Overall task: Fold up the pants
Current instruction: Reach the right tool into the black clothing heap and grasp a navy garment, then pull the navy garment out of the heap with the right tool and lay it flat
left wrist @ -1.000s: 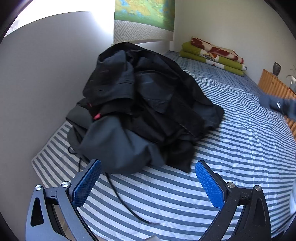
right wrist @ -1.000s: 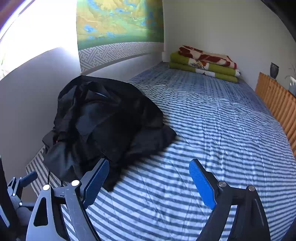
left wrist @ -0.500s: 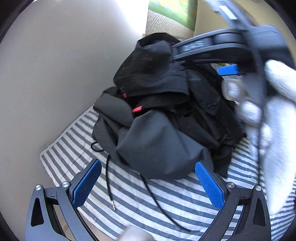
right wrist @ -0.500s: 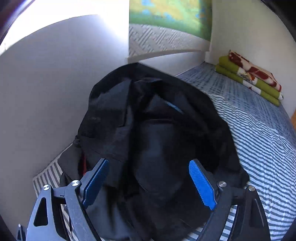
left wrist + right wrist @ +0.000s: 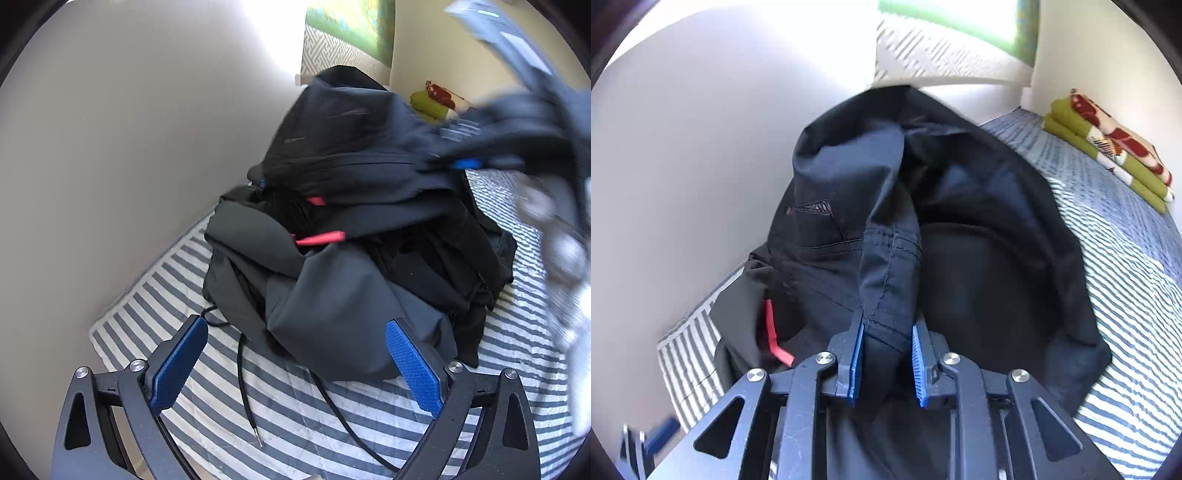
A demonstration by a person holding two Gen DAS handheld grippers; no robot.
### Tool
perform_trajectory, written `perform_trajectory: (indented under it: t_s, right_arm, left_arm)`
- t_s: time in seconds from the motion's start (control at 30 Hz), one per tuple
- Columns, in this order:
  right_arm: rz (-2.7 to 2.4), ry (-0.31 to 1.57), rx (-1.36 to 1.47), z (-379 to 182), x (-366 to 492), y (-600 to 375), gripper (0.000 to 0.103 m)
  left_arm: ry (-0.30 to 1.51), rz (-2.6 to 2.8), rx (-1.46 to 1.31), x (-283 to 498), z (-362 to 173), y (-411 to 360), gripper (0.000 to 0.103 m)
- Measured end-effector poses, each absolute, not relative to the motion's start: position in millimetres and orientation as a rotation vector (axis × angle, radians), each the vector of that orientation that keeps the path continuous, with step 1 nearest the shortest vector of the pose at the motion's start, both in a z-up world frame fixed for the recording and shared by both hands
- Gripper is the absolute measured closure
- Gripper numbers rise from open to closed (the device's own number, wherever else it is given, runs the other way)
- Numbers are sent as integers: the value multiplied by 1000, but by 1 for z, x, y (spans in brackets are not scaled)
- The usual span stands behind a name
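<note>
A stitched pants (image 5: 886, 258) edge is clamped in the right gripper (image 5: 886, 365) jaws; the left gripper (image 5: 295, 365) jaws are spread, empty, near the pile on the bed (image 5: 332, 424).

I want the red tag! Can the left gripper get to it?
Probably yes. The left gripper is open, and the red tag lies exposed on the dark clothes pile; only a fabric bulge sits between.

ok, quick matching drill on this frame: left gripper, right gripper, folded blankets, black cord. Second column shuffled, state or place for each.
Things:
1. left gripper
2. right gripper
3. folded blankets
4. black cord

States or places:
A. stacked at the far end of the bed
B. closed on a fold of the dark pants
C. open, holding nothing
D. lying loose on the striped sheet

Pairs: 1-C, 2-B, 3-A, 4-D
</note>
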State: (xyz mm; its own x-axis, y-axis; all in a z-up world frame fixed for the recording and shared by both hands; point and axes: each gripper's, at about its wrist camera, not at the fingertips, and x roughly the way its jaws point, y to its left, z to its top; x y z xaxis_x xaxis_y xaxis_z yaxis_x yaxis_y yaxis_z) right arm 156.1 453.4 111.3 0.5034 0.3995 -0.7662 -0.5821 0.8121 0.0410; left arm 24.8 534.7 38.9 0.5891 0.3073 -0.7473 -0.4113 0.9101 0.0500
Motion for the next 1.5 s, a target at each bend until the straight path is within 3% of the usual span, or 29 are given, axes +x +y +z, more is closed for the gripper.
perform_trajectory:
  t_s: [0.43,0.83,1.2,1.3,1.4,1.5]
  right_arm:
    - [410,819,-125,117,66,265,90]
    - [146,923,67,87,20,82,91]
    - [-196,884,-70,71,16,6,90]
    - [-240,909,-41,71,14,-16,79]
    - [-277,852,-60,81,-7,-29,59]
    - [-111,859,13,89,-28,-32,57]
  left_arm:
    - [813,315,-98,18,63,466,7]
    - [856,193,-18,15,57,375,7]
    - [890,182,22,34,55,348,7]
    - [891,153,35,41,53,338,7]
    - [933,103,5,52,46,331,7]
    - [942,80,5,59,38,322,7]
